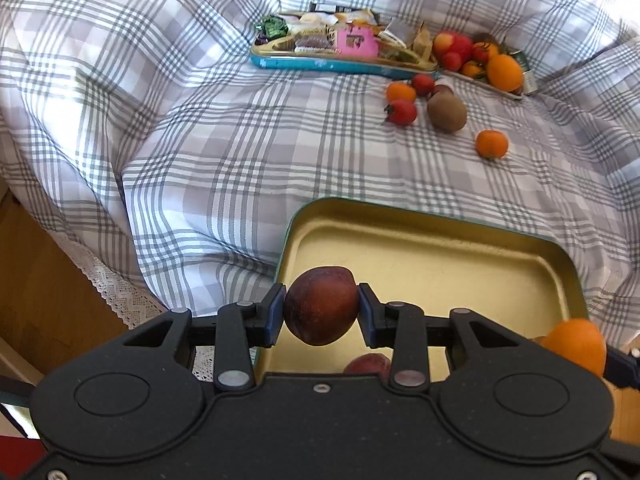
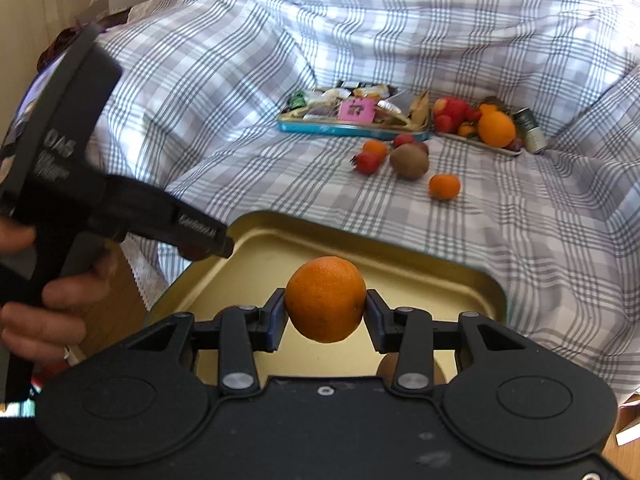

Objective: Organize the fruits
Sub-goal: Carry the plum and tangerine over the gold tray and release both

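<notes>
Gripping plum (image 1: 321,306), orange (image 2: 325,299), above tin (image 1: 440,248)

A reddish fruit (image 1: 368,362) in the gold tin (image 1: 420,248) sits mostly hidden behind the tongs, perhaps a peach

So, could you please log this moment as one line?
left gripper: shut on dark peach | right gripper: shut on orange | both over gold tin

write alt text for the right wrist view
The right gripper holds an orange between its fingers above a gold tray. Beyond, loose fruit lies on a checked cloth near a snack tin; the left gripper enters at left.
</notes>
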Tool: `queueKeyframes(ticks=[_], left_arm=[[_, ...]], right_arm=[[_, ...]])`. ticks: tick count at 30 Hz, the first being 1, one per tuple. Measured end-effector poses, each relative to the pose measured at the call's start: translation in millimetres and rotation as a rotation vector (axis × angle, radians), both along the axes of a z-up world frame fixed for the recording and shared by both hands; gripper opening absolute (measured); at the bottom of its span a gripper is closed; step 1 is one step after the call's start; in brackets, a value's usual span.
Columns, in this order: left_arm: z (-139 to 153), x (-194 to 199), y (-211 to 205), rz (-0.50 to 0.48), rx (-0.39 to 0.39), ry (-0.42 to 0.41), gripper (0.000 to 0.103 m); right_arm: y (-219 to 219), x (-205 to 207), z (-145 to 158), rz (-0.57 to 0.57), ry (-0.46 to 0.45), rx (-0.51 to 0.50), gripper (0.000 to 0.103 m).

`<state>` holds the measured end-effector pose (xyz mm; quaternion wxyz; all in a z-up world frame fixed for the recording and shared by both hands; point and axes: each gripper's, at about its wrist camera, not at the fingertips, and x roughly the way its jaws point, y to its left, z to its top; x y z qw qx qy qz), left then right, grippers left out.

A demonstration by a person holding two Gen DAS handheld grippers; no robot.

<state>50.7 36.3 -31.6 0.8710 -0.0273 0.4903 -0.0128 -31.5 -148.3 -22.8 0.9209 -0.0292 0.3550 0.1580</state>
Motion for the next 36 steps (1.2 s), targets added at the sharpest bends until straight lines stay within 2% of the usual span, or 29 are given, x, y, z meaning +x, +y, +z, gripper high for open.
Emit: queueKeyframes(ticks=[6,14,16,22,30,36], left_arm=[[-9.0,9.9,-5.3,0.002,0.031,0.016,0.046],[-14.0,10.0,-8.3,-0.004,0.031,0.033,0.046],[-13.9,10.4,-8.7,-0.007,0.024,0.040,0.046],[-5.9,6.9,-8.2,0.006,0.038,-0.006,0.046],[-7.2,-2.9,-10.3,0.013,0.074,-0.004,0.046],[-8.2,-9.3,-12.5,-0.001,0.071,0.006,0.046]], right_arm=[[1.6,5.2,-10.8,0.005,0.057,-0.017,0.043],[1.0,10.7,-17.8,-0.010,0.109,-0.021,0.043],[1.5,11.2,-18.3,-0.010,0.113,-0.024,0.043],[1.6,13.5,-18.2,-0.006,0.117,-0.029,0.043],[3.3,15.7,-20.7,-0.002,0.134,-0.033,0.043],[3.7,17.0,-22.7,0.003,0.140,-0.037,0.043]])
